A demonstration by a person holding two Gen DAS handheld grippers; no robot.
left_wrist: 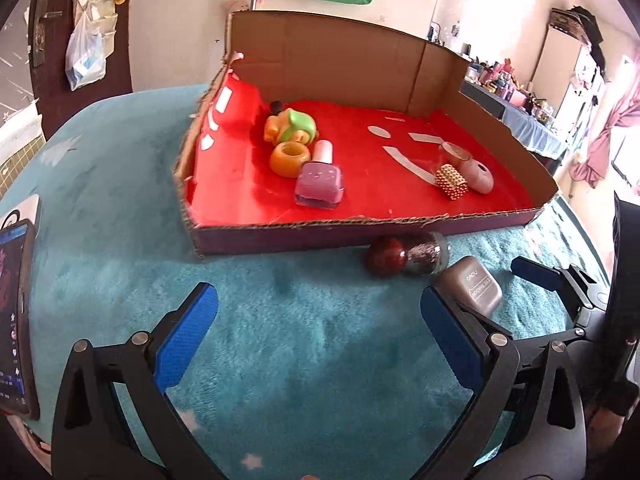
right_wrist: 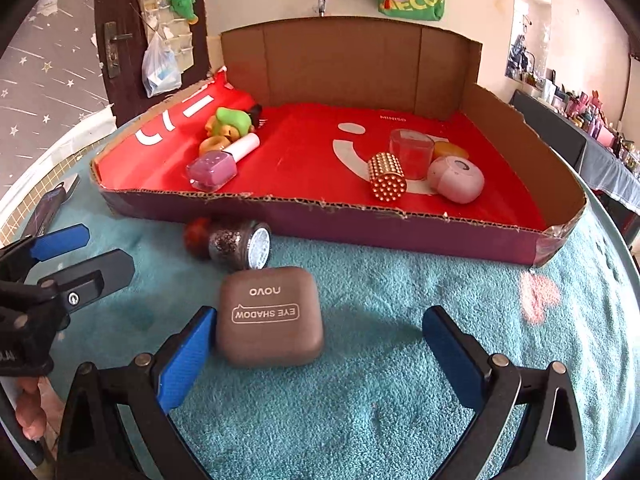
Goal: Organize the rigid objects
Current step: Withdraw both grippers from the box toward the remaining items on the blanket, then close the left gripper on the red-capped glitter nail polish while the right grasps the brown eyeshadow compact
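Two items sit loose on the teal towel (right_wrist: 380, 360), outside the tray: a brown eyeshadow case (right_wrist: 270, 318) marked "novo / EYE SHADOW", lying flat, & a glitter bottle (right_wrist: 236, 242) w/ dark red round cap, on its side just beyond the case, close to the tray's front wall.

Right gripper (right_wrist: 320, 356) low over the towel, fingers spread wide, nothing held; case lies between them, pressed up to the left blue pad (right_wrist: 186, 360), well clear of the other pad. Left gripper (left_wrist: 320, 336) also wide open & empty, over bare towel; in its view the case (left_wrist: 472, 290) shows just past its right-side finger, bottle (left_wrist: 406, 258) beyond.

Cardboard tray (right_wrist: 380, 226) w/ red liner holds the rest. Left group: purple nail polish bottle (right_wrist: 214, 168) w/ white cap, on its side, touching an orange ring (right_wrist: 214, 144); green-orange toy (right_wrist: 230, 122) behind. Right group: gold studded cylinder (right_wrist: 387, 178) on its side, clear cup (right_wrist: 412, 152) upright behind it, pink rounded device (right_wrist: 456, 178) beside, small orange piece (right_wrist: 450, 149) behind that.

Phone (left_wrist: 16, 316) at the left edge of the left view. Person's fingertips (right_wrist: 30, 420) visible lower left in the right view.
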